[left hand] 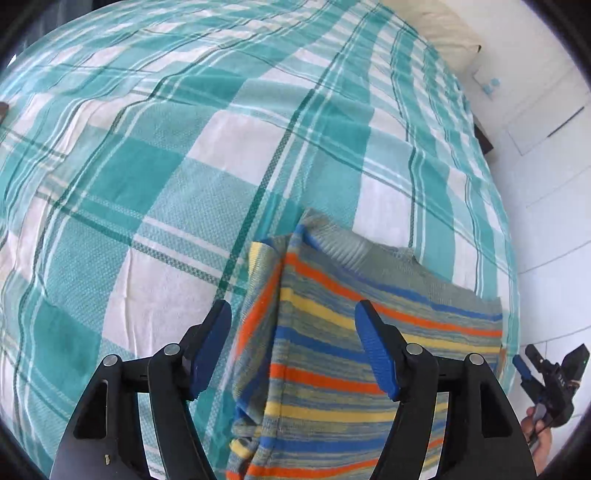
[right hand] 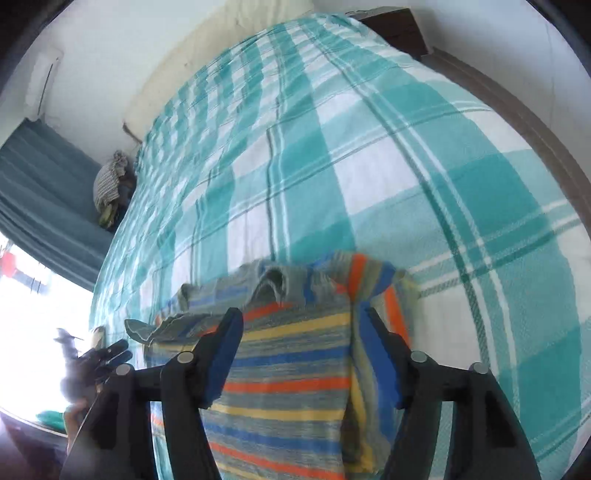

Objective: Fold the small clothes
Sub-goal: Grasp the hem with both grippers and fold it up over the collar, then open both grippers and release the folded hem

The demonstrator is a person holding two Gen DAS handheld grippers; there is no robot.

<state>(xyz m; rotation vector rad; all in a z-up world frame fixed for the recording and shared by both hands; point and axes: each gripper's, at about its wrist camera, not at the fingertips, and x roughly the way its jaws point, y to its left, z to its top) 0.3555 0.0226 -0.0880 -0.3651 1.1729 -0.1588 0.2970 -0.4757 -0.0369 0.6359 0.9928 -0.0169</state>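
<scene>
A small striped knit sweater (left hand: 332,354), in blue, orange, yellow and grey, lies on the teal plaid bedspread (left hand: 184,166). One sleeve is folded in along its left side. My left gripper (left hand: 293,347) is open just above the sweater's left part, holding nothing. In the right wrist view the sweater (right hand: 291,373) lies under my right gripper (right hand: 301,350), which is open and empty above it. The right gripper also shows at the left wrist view's right edge (left hand: 532,369). The left gripper appears blurred at the right wrist view's left edge (right hand: 110,354).
The bedspread (right hand: 369,166) covers a wide bed. A cream pillow (left hand: 443,26) lies at the head. A white tiled floor (left hand: 546,166) runs beside the bed. A bundle of clothes (right hand: 110,184) sits by a blue curtain (right hand: 44,184). A dark wooden bed frame (right hand: 517,118) edges the right.
</scene>
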